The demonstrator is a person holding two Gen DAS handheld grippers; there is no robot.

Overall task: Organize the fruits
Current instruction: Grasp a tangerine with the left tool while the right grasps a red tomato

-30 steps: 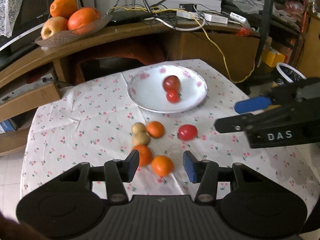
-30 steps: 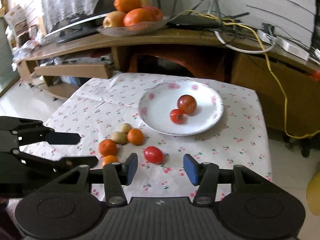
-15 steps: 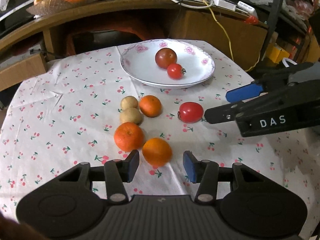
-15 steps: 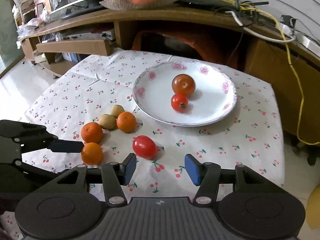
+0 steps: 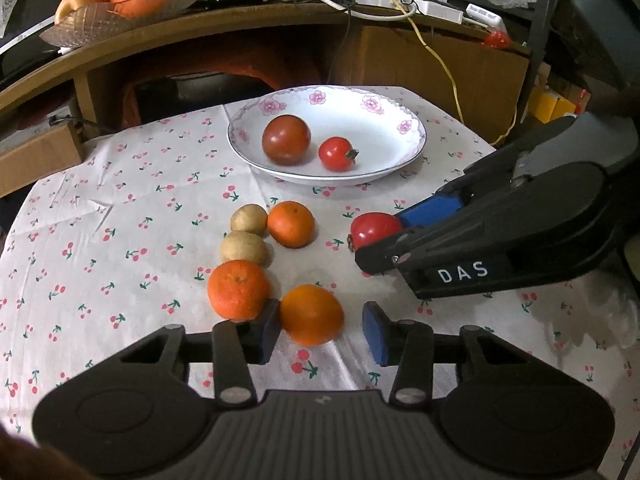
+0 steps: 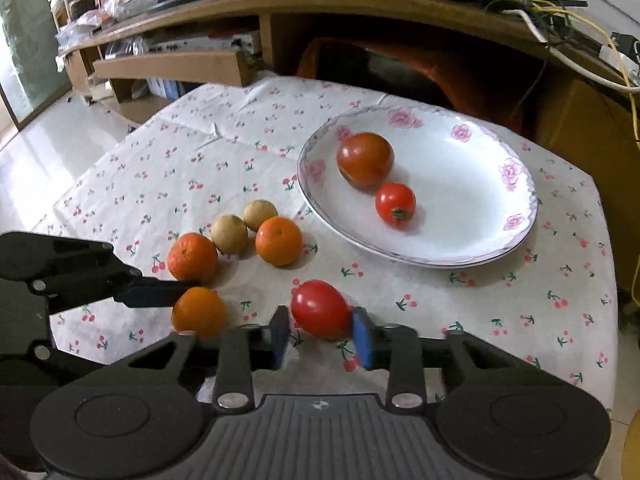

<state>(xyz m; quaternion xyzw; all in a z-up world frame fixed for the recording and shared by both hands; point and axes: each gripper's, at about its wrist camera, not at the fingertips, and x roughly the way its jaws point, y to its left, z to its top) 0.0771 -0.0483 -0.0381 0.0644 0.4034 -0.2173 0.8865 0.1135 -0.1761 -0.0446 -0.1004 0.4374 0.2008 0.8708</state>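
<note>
Closing around the loose tomato [image 6: 320,309], the right gripper [image 6: 321,338] may squash it; the left gripper [image 5: 319,332] stands open beside an orange [image 5: 311,314].

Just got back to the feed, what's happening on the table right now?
Fruit sorting is under way. The right gripper brackets the loose red tomato on the cherry-print tablecloth, its jaws close either side; contact is unclear. The left gripper is open around the nearest orange tangerine. Two more tangerines and two small brown fruits lie loose. The white flowered plate already holds two tomatoes.
</note>
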